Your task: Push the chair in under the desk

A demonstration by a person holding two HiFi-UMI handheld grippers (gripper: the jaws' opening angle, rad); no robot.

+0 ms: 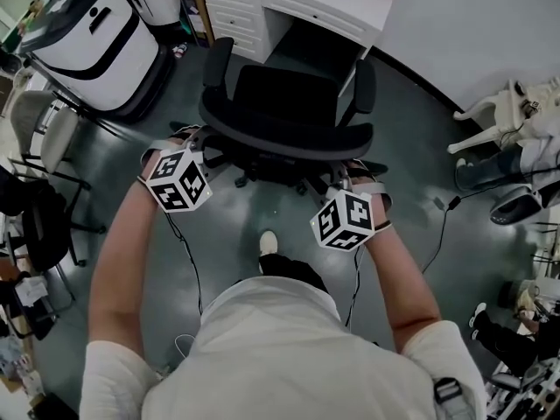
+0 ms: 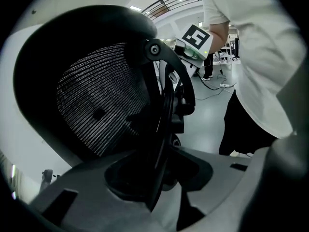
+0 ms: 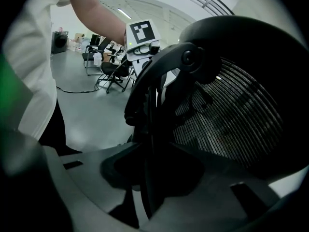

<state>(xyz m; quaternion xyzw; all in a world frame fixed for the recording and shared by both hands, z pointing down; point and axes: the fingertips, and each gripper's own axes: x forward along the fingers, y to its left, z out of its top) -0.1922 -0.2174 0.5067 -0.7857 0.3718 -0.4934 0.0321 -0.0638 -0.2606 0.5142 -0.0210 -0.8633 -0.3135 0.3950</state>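
While the chair (image 1: 289,99) stands just short of the desk (image 1: 302,3), with its seat turned toward the kneehole, its backrest (image 1: 284,136) is held at both ends. The left rim is clamped by the left gripper (image 2: 155,187), and the right rim by the right gripper (image 3: 147,182). The desk is found straight ahead of both grippers, beyond the chair. The backrest's long axis is set crosswise to the push, and both grippers are judged equally near.

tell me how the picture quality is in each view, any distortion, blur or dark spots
Head view: evenly lit, fairly sharp, soft sheen on the floor. Left gripper view: strong fisheye, black corners, backrest nearly silhouetted. Right gripper view: same fisheye, near foreground blurred.
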